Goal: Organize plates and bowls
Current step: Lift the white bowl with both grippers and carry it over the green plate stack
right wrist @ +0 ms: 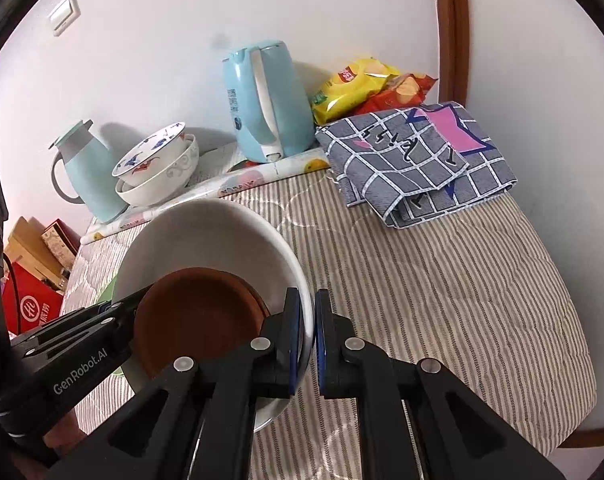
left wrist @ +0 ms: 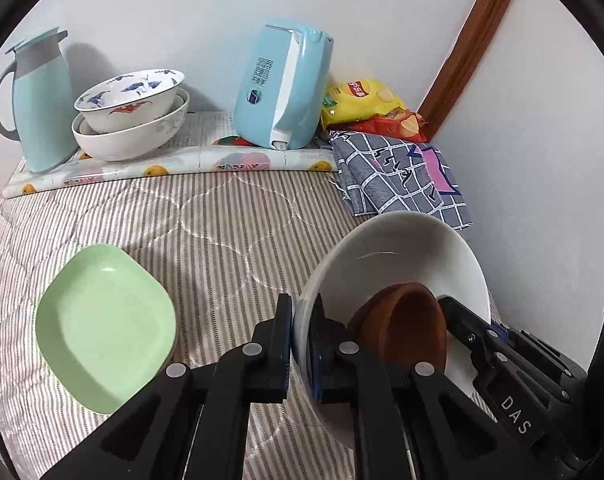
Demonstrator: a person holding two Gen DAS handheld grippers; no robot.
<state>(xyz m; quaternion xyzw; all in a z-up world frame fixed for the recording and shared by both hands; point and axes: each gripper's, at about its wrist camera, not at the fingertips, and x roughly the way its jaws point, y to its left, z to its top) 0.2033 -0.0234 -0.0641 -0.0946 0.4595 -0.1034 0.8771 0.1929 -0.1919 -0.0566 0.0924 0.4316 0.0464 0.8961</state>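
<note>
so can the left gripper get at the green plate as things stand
Probably not yet. The left gripper is shut on the rim of the white bowl, which holds a brown dish. The green plate lies uncovered just to its left, so once it lets go, likely yes.

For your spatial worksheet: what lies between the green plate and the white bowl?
In the left wrist view, only striped quilt and a left gripper finger separate green plate from white bowl.

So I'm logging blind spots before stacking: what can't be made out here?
- White bowl: near rim hidden by the left tongs in the left view.
- Brown dish: underside hidden inside the bowl.
- Green plate: nearly all hidden behind the bowl in the right view.
</note>
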